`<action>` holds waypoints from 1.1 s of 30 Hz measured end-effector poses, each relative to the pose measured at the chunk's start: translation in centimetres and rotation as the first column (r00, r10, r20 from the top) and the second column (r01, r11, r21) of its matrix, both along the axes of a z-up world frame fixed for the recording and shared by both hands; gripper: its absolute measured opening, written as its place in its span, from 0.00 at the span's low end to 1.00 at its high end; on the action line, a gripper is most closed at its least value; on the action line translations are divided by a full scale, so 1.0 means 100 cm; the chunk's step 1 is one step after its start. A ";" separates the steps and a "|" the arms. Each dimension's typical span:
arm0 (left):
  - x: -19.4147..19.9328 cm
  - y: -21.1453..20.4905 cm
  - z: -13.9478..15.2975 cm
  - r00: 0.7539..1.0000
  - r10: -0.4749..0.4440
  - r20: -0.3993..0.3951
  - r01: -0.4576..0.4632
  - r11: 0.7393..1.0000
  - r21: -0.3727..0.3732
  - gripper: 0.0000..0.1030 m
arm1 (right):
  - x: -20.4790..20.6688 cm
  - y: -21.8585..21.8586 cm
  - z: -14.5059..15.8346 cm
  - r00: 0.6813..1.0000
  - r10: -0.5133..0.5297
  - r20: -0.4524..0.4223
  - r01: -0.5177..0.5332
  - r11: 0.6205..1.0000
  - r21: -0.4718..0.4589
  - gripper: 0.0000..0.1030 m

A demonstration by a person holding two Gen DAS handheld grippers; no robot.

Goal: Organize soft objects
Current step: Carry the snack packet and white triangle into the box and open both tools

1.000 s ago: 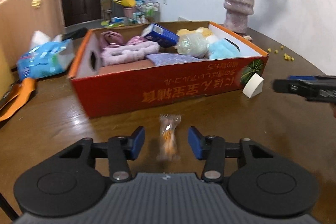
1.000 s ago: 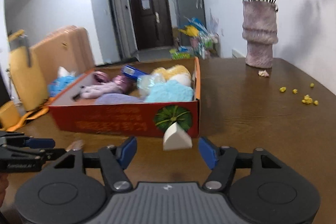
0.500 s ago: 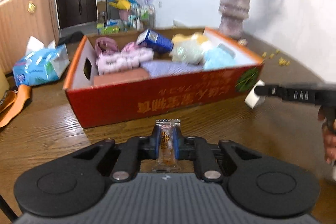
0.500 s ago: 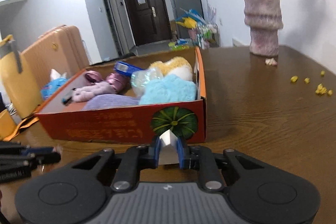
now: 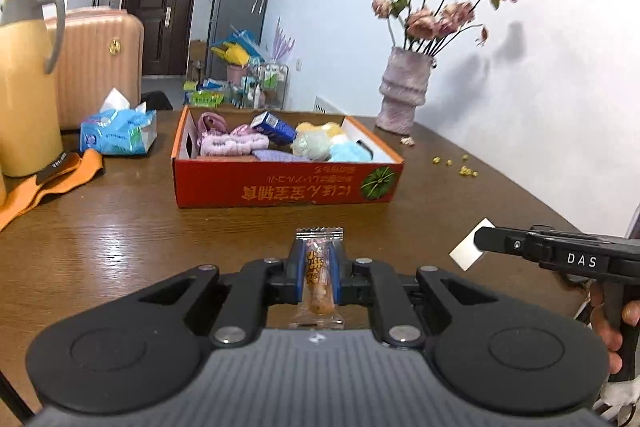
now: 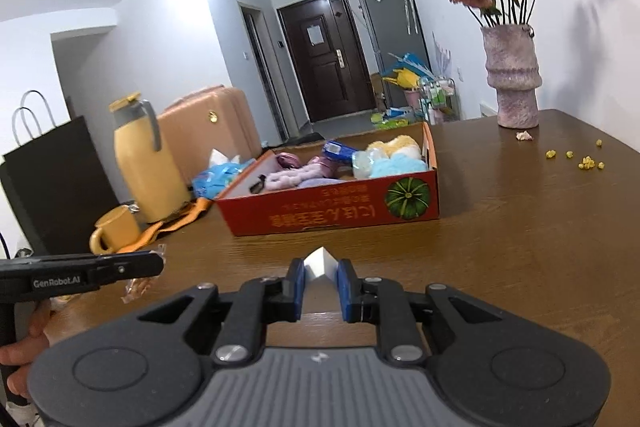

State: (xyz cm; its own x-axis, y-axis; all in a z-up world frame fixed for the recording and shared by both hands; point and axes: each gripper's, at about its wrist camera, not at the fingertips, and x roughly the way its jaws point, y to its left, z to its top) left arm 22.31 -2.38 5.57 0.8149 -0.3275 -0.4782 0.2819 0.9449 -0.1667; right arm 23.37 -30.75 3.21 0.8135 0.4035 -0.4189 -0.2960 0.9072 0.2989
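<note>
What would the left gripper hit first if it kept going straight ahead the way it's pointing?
Probably the red box. The left gripper, shut on a snack packet, points slightly downward over bare table toward the box's near wall; depth is unclear, so it might meet the tabletop first.

Left gripper clamps a wrapped snack above the table, facing the red box

"DAS" on right tool; "GenRobot.AI" on left tool.
</note>
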 end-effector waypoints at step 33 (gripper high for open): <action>0.395 -0.012 -0.024 0.961 0.035 -0.273 -0.051 0.997 -0.052 0.32 | 0.344 0.088 -0.015 0.992 0.035 -0.118 -0.042 0.997 -0.061 0.22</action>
State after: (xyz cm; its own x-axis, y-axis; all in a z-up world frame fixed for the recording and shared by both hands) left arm 61.81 -3.54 3.15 0.6705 -0.3289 -0.6650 0.1779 0.9415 -0.2863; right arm 57.75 -21.97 1.67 0.7420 0.4032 -0.5356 -0.2973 0.9140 0.2761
